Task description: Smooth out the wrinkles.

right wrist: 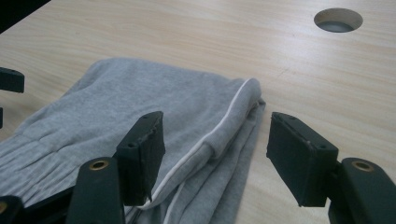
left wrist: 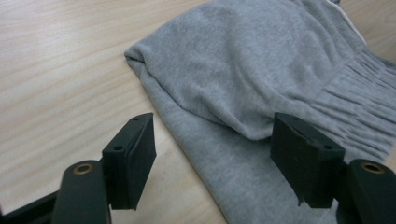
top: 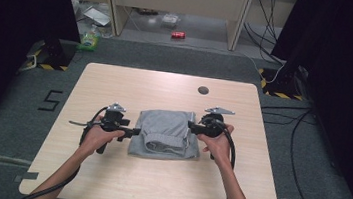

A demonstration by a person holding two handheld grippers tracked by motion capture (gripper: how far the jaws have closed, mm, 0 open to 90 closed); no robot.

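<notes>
I hold the left gripper (top: 133, 133) at the left edge of the folded grey garment (top: 165, 132), jaws spread wide and gripping nothing. In the left gripper view its jaws straddle that edge, one over bare table (left wrist: 56, 70), the other over the cloth (left wrist: 243, 79). My right gripper (top: 192, 127) sits at the garment's right edge, also wide open and empty; in the right gripper view one jaw hangs over the cloth (right wrist: 140, 98) beside a white seam stripe (right wrist: 224, 123), the other over wood. The garment lies mid-table. Beyond it is a round hole (top: 203, 90) in the tabletop. Farther off, on the floor, lies a red can (top: 178, 35).
</notes>
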